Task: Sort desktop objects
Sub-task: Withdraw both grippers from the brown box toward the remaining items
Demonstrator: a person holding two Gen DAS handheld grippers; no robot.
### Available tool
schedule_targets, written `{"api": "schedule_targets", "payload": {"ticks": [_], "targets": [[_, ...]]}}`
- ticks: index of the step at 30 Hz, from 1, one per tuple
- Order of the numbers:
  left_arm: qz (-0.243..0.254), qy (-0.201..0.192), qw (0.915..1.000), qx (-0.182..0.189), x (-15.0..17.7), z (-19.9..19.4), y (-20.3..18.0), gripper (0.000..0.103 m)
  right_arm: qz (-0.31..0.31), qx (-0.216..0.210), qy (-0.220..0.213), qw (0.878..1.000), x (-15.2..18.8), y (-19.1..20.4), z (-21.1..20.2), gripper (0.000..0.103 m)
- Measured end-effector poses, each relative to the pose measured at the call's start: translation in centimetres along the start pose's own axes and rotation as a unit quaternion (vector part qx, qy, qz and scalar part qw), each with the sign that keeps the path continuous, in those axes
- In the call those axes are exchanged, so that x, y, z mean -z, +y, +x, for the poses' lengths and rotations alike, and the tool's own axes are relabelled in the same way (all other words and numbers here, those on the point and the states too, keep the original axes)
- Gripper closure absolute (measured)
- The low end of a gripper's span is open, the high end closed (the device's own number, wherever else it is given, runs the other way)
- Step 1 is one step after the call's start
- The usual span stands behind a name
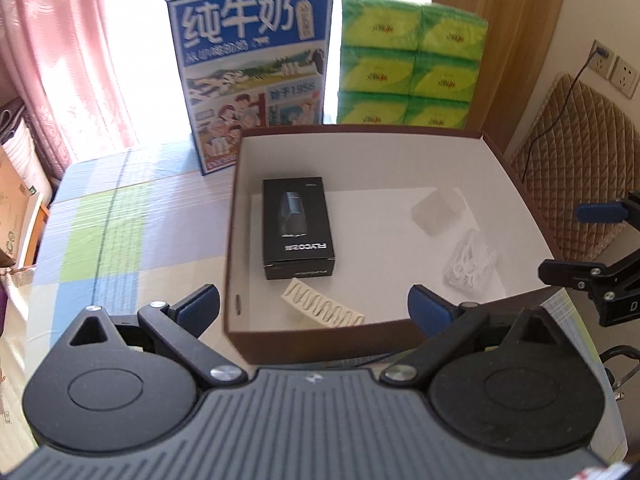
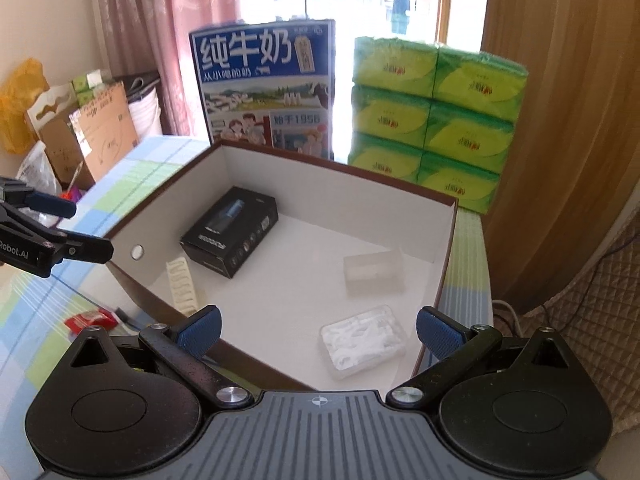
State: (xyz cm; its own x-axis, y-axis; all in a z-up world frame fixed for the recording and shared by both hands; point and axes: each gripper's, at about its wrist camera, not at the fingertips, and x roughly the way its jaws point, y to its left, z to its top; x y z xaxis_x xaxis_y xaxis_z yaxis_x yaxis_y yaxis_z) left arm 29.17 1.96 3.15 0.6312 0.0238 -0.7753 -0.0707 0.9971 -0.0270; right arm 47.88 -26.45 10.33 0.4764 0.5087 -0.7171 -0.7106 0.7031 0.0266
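Observation:
A brown box (image 1: 236, 240) with a white inside holds a black FLYCO carton (image 1: 297, 228), a cream ridged strip (image 1: 324, 308), a frosted clear block (image 1: 436, 210) and a clear case of floss picks (image 1: 472, 260). My left gripper (image 1: 314, 312) hovers open at the box's near wall, nothing between its fingers. In the right wrist view the same box (image 2: 448, 248) shows the black carton (image 2: 230, 230), the ridged strip (image 2: 182, 286), the block (image 2: 374, 272) and the floss case (image 2: 362, 338). My right gripper (image 2: 318, 334) is open above the box's near right corner, empty.
A blue milk carton box (image 1: 252, 80) and a stack of green tissue packs (image 1: 408, 64) stand behind the box. A small red packet (image 2: 90, 320) lies on the checked tablecloth left of the box. Cardboard boxes and bags (image 2: 80, 136) sit past the table's left edge.

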Motion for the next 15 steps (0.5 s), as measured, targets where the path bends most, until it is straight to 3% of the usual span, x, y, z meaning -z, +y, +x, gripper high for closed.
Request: {"api": "schedule_targets", "payload": {"ticks": [7, 15], "targets": [[-0.008, -0.022, 0.9993, -0.029, 2.5, -3.1, 1.8, 0.003, 0.039, -0.003, -0.025, 0.999, 1.5, 1.3, -2.6, 0.002], [-0.024, -0.011, 0.9980, -0.058, 6.4, -5.0, 4.1, 0.003, 0.068, -0.008, -0.021, 0.997, 4.4, 3.1, -3.7, 0.002]]}}
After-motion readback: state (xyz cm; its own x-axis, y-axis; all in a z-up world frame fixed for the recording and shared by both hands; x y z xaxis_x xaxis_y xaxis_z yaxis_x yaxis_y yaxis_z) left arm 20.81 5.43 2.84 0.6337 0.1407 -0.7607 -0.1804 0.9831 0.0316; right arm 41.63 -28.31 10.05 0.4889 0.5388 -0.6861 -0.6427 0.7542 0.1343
